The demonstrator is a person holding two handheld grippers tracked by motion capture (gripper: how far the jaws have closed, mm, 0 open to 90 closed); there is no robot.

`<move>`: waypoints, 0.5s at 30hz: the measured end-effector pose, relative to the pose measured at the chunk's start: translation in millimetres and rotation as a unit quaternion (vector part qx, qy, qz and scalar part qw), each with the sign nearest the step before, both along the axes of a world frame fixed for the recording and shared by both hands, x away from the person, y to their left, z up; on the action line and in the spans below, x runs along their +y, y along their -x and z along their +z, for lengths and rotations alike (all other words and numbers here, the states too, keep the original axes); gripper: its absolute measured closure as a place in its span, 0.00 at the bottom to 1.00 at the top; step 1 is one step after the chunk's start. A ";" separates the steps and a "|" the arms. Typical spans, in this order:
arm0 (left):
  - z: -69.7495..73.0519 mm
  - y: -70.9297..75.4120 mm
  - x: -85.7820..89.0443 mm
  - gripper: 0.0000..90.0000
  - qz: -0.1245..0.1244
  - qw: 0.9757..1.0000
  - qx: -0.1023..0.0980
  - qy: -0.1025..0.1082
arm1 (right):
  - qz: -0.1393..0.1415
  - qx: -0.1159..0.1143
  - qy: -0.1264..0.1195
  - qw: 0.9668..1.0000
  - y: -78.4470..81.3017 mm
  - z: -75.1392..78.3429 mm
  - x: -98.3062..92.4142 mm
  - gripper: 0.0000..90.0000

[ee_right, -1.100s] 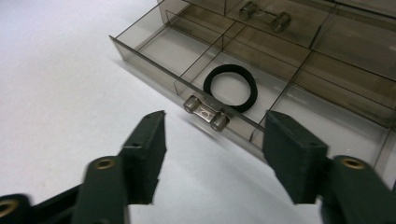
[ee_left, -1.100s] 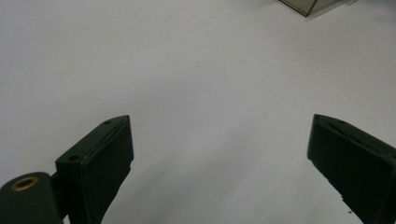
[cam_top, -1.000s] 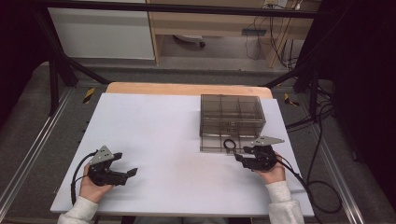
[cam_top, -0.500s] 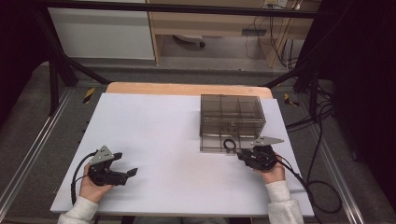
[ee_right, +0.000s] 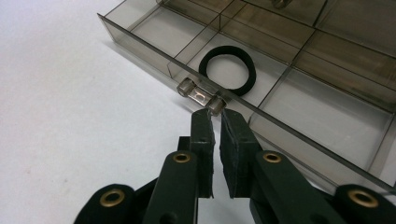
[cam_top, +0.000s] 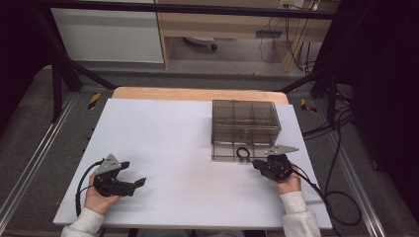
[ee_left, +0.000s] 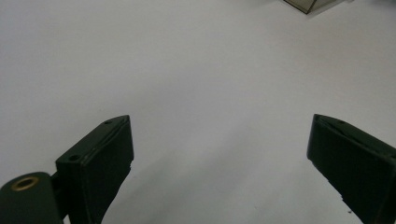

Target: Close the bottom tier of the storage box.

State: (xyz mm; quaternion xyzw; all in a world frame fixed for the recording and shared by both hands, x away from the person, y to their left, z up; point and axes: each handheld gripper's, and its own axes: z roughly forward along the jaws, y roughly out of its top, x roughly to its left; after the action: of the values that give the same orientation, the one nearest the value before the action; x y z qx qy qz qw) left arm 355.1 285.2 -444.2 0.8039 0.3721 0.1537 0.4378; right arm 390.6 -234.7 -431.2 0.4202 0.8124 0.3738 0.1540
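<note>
Drawer handle (ee_right: 201,96): a short clear bar, lying along the front wall of the drawer (ee_right: 140,46), long axis parallel to that wall. Sits right at the tips of the right gripper (ee_right: 215,116), just ahead of them and slightly to their left in the right gripper view. Have just been closing, those jaws, and now stand almost together with only a slim gap. Nothing visible between the pads; cannot tell whether the tips nip the handle's near end.

Stands partly out of the smoky box (cam_top: 244,123), toward the person, that drawer, with a black hair tie (ee_right: 204,70) flat in the compartment just behind the handle.

Rests well apart at the near left of the white table (cam_top: 173,138), the left gripper (cam_top: 133,173), jaws wide and empty, so clearly the farther hand.

Probably a straight pull or push along the drawer's travel, square to the handle. Bare table toward the person; table edge close on the right.
</note>
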 end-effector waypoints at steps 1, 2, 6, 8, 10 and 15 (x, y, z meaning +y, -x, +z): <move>-0.1 0.2 0.2 0.08 0.000 1.000 0.000 -0.001 | 0.000 0.000 0.000 1.000 0.0 -0.2 0.2 0.94; -0.1 0.3 0.5 0.08 0.000 1.000 0.000 -0.001 | 0.000 0.000 0.001 1.000 -0.5 -0.9 0.3 0.95; 0.4 0.2 1.1 0.08 0.001 1.000 -0.002 -0.001 | -0.001 0.002 0.002 1.000 -0.9 -1.8 1.1 0.98; 0.2 0.3 0.8 0.08 0.001 1.000 -0.001 -0.001 | -0.001 0.002 0.003 1.000 -1.1 -2.1 1.2 1.00; 0.4 0.5 0.5 0.08 0.001 1.000 -0.002 -0.001 | -0.001 0.003 0.003 1.000 -1.4 -2.5 1.3 1.00; 0.5 0.4 0.6 0.08 0.001 1.000 -0.002 0.000 | -0.001 0.003 0.008 1.000 -1.7 -4.0 2.3 1.00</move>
State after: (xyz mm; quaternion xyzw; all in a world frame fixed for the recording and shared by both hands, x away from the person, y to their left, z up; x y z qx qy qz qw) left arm 354.8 285.8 -443.7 0.8032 0.3724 0.1555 0.4382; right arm 392.3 -232.4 -435.2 0.4211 0.8153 0.3659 0.1553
